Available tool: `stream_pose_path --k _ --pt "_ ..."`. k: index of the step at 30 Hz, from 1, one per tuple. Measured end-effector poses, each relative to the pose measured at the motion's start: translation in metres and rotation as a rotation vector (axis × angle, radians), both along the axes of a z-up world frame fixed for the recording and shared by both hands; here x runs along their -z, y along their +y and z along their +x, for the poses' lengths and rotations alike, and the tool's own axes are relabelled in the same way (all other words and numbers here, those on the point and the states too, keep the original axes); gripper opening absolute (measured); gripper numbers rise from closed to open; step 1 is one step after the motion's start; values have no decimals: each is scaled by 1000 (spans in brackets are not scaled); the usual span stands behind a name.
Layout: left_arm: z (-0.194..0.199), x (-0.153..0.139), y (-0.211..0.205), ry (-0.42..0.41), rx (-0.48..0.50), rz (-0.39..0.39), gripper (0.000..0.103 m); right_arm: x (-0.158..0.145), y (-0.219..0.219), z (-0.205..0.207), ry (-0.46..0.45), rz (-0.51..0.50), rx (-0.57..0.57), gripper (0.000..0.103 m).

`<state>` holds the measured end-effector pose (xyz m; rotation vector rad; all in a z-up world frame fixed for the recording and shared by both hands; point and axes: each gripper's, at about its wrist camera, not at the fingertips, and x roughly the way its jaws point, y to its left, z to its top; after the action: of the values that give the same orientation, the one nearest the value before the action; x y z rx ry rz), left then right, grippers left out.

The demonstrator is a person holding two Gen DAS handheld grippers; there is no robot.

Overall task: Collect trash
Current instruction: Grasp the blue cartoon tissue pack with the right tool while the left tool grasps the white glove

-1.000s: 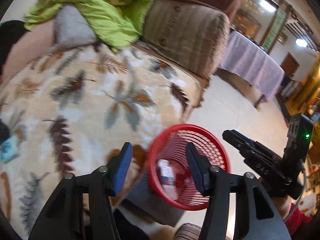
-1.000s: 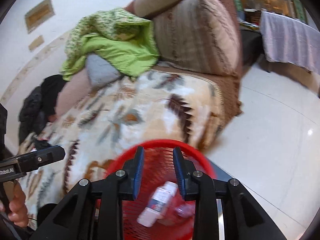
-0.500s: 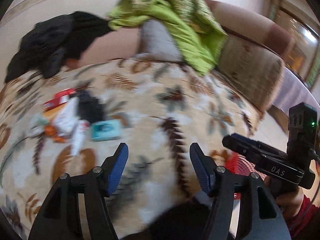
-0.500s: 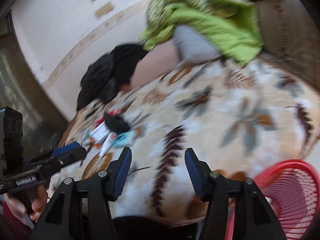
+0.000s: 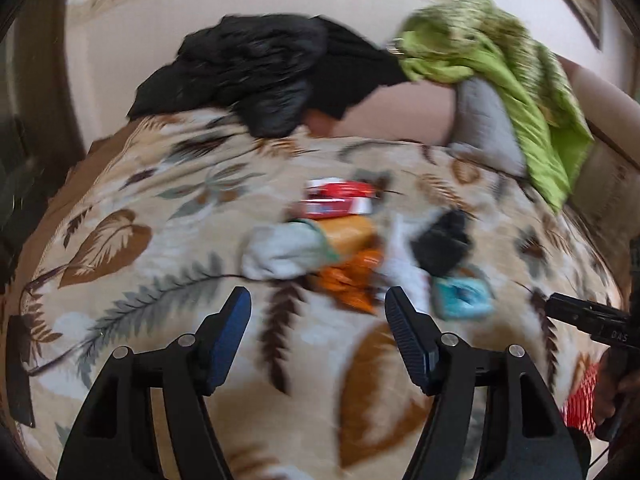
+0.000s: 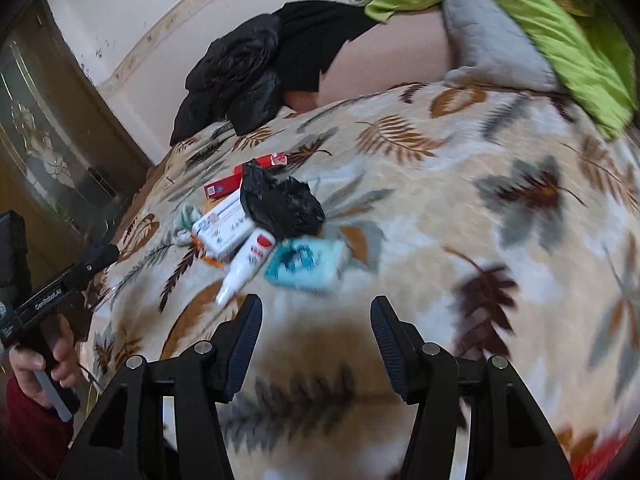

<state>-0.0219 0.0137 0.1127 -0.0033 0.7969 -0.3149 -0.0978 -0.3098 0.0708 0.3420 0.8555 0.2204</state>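
Observation:
A pile of trash lies on the leaf-patterned blanket: a red box, a white box, a crumpled black bag, a white tube, a teal pack and an orange wrapper. My left gripper is open and empty just short of the orange wrapper; a whitish crumpled wrapper and the teal pack lie ahead. My right gripper is open and empty, just short of the teal pack. The red basket shows at the lower right edge.
A black garment, a grey cushion and a green cloth lie along the sofa back. A dark wooden cabinet stands at the left. The left gripper's body shows at the left of the right wrist view.
Both grippers have swung left from over the red basket to the trash pile on the blanket. The right gripper's jaws have opened wider.

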Motion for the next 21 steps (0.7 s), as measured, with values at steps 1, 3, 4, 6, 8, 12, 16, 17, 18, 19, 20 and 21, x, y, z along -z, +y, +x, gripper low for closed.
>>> stream_pose_path --k 1,3,4,6,8,12,16,17,18,19,20,21 --pt "11 4 7 11 -12 -8 68 5 2 15 10 -7 -7 61" --pt "37 11 20 25 -32 -34 69 14 3 39 35 25 -11 61" --pt "52 16 26 40 -38 -56 69 20 2 52 48 59 -18 61" --pt "73 24 32 53 -59 -85 69 32 -1 72 65 100 4 61" --pt "95 34 36 67 -71 -124 69 44 -2 89 93 141 4 61" --pt "129 56 36 140 -79 -225 68 60 4 95 134 212 -32 61" --pt "116 69 12 148 68 -145 68 60 26 74 156 158 -170 62" --pt "108 70 8 141 103 -128 68 59 33 66 158 143 -216 62" --pt "98 73 5 138 152 -115 68 57 39 59 161 133 -258 62" --pt "88 74 3 135 181 -99 68 56 45 53 163 119 -286 62" --pt "80 75 1 132 203 -84 68 55 51 48 162 98 -316 62" --pt "74 75 1 133 221 -78 68 52 56 44 153 67 -333 62"
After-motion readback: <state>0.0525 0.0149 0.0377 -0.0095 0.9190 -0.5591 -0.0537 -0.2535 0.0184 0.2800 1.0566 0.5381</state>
